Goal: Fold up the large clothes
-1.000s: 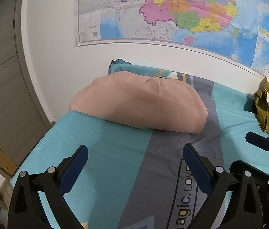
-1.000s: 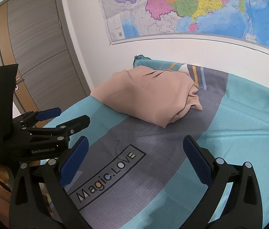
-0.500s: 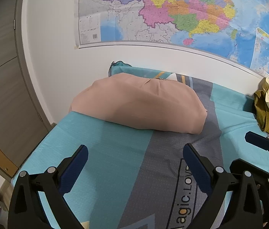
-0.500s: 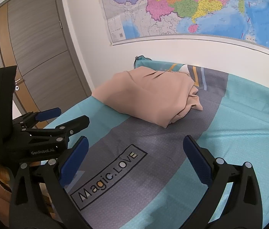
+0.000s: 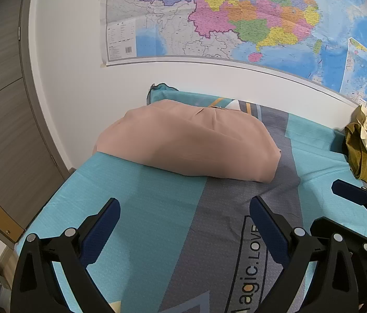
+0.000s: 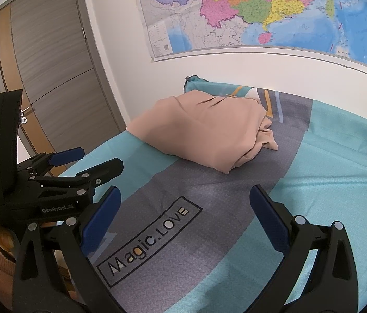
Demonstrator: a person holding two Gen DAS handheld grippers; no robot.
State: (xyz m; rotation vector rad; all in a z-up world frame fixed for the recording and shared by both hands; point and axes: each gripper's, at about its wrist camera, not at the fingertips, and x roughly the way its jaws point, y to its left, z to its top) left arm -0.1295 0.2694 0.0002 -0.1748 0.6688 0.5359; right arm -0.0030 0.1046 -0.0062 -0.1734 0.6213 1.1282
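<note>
while both grippers' fingers gape wide, empty, folded garment [image 5: 188, 140] hides its underside.

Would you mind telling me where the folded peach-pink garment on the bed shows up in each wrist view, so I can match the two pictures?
Left wrist view: the folded peach-pink garment lies at centre, beyond the open left gripper.
Right wrist view: it lies above centre, slightly left, far beyond the open right gripper.
Shared landmark: the coloured wall map hangs above the garment in both.
</note>
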